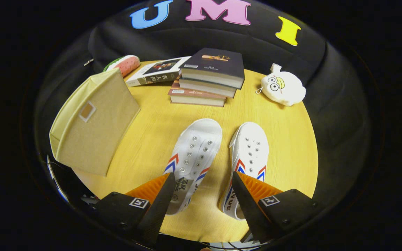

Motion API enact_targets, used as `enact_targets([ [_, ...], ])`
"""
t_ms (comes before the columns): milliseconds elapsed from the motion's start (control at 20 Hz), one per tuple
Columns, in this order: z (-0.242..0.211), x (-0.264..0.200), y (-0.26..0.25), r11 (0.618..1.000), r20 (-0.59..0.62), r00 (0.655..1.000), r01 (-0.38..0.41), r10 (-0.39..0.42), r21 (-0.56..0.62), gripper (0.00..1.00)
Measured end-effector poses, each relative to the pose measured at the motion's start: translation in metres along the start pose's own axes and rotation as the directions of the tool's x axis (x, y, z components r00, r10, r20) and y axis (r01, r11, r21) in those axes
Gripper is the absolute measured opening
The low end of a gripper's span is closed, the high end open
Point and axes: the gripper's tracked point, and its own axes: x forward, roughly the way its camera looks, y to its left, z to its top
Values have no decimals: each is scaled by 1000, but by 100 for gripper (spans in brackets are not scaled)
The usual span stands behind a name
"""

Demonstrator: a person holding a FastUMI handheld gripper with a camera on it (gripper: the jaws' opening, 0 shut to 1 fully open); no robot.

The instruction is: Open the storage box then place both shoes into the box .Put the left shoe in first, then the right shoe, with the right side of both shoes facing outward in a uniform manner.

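Note:
Two white canvas shoes with red and blue chevrons lie side by side on the round wooden table [284, 150], toes pointing away from me. The left shoe [194, 153] has its heel just behind my left finger; the right shoe [248, 157] runs under my right finger. My gripper [201, 181] hovers above their heel ends, open, with nothing between its fingers. The beige fabric storage box [92, 122] stands to the left of the shoes near the table's edge, its lid closed and a small label window on its face.
Beyond the shoes sits a stack of three books [209, 78], with another book [157, 71] lying flat to its left. A watermelon-slice toy [124, 64] lies behind the box. A white plush toy [283, 87] rests at the far right.

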Motion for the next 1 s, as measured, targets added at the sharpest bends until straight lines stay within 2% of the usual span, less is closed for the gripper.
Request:
enact_targets([
  [250,-3,25,-8,1000,-17,1000,0,-1,-11,100],
  [350,-2,35,-4,1000,-36,999,-29,29,13,97],
  [500,-4,46,8,993,-73,990,-117,119,29,92],
  [600,-6,46,11,983,-81,982,-162,169,87,80],
  [700,-8,47,20,954,-75,966,-228,246,192,70],
  [750,-9,47,20,938,-70,960,-247,271,242,49],
  [800,-11,49,19,925,-69,955,-260,289,277,48],
  [900,-10,46,14,901,-74,955,-244,288,358,36],
  [950,-10,47,12,891,-71,953,-247,295,382,22],
  [1000,-9,46,12,883,-73,951,-248,300,398,21],
])
